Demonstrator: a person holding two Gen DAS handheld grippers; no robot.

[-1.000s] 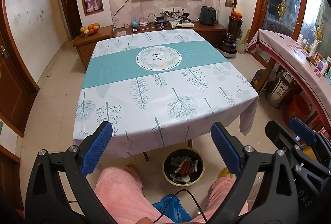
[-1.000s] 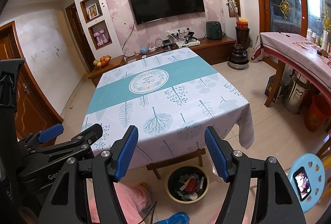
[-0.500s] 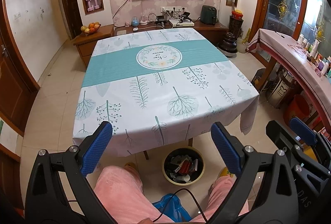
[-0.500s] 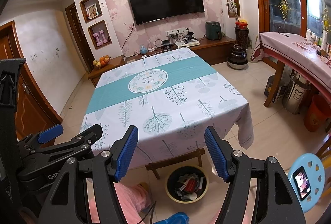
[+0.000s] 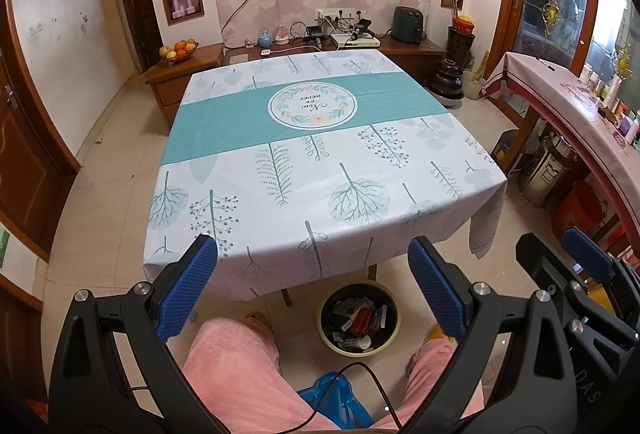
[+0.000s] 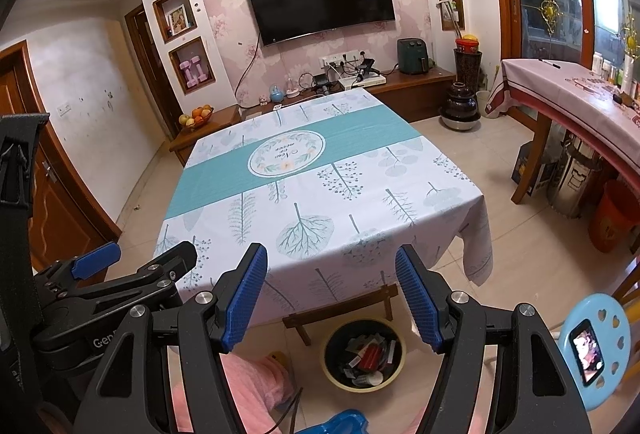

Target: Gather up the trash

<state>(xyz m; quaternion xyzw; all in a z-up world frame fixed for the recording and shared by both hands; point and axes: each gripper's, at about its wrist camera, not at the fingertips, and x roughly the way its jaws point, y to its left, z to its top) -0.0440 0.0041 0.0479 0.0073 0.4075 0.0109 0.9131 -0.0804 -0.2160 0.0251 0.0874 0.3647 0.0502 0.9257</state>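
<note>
A round yellow-rimmed bin [image 5: 394,322] [image 6: 402,358] holding several pieces of trash stands on the floor under the near edge of the table. The table [image 5: 312,177] [image 6: 320,193] wears a white and teal leaf-print cloth with nothing on it. My left gripper [image 5: 313,264] hangs open above the table's near edge, nothing between its blue pads. My right gripper [image 6: 331,272] is open too, likewise with nothing in it, and sits just right of the left one. The person's pink-clad legs [image 5: 224,366] lie below both.
A blue stool [image 6: 596,346] with a phone on it stands at the right. A long covered side table [image 5: 568,105], a metal pot and an orange bucket [image 6: 612,222] line the right wall. A low cabinet and TV stand at the back.
</note>
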